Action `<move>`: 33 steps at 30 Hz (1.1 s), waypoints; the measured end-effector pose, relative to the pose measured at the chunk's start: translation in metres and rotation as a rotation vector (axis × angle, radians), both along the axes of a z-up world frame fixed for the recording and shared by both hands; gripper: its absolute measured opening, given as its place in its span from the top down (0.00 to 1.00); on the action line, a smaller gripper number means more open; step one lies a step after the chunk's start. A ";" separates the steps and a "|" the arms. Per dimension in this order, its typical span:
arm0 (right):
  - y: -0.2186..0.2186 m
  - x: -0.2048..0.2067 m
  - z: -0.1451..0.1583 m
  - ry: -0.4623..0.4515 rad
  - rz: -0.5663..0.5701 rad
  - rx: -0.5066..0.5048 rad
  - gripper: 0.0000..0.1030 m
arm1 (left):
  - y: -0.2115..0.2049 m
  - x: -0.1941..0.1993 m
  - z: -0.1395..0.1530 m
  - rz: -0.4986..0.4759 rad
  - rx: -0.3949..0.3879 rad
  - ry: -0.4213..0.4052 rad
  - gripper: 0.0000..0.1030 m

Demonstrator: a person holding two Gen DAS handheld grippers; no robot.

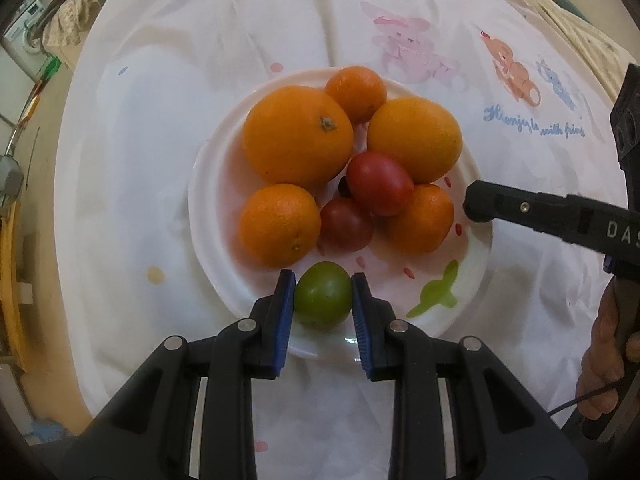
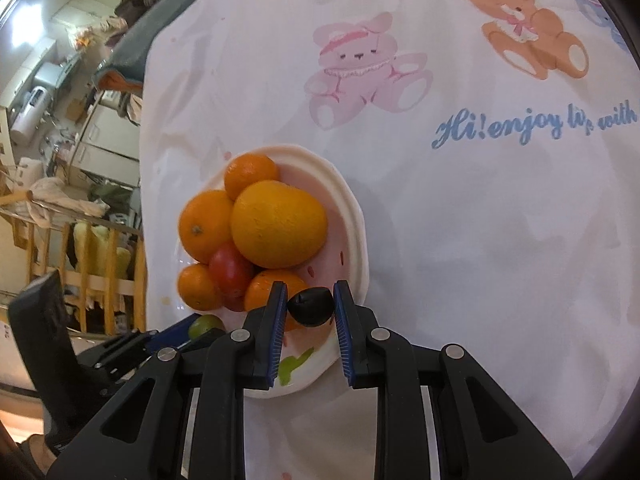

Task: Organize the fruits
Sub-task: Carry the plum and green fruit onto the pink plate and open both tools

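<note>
We see a white plate (image 1: 208, 184) of oranges (image 1: 298, 134) and red fruits (image 1: 380, 182) on the cloth-covered tabletop (image 1: 140, 160). Our left tool (image 1: 323, 294) grips a green fruit (image 1: 323, 294) over the plate's near rim. Our right tool (image 2: 311, 306) pinches a small dark fruit (image 2: 311, 306), possibly a plum, above the plate's edge.
</note>
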State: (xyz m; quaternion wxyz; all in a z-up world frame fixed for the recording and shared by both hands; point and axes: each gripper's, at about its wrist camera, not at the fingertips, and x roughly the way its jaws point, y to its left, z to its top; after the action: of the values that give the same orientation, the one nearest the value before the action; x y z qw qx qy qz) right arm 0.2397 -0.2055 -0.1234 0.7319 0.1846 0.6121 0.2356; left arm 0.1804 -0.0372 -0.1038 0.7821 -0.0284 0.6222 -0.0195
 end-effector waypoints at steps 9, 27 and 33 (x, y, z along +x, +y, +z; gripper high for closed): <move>-0.002 0.000 -0.005 -0.003 -0.002 -0.008 0.75 | -0.006 0.004 -0.002 -0.025 0.018 -0.006 0.76; 0.003 -0.004 0.016 -0.096 0.012 -0.018 0.40 | -0.018 0.002 0.000 -0.075 0.078 -0.023 0.24; 0.000 -0.003 0.018 -0.086 -0.007 0.002 0.40 | -0.018 -0.001 0.008 -0.096 0.063 -0.026 0.24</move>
State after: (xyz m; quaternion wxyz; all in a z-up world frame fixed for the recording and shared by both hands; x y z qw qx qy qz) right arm 0.2369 -0.2052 -0.1055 0.7581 0.1773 0.5793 0.2412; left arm 0.1798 -0.0556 -0.0961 0.7888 0.0262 0.6129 -0.0378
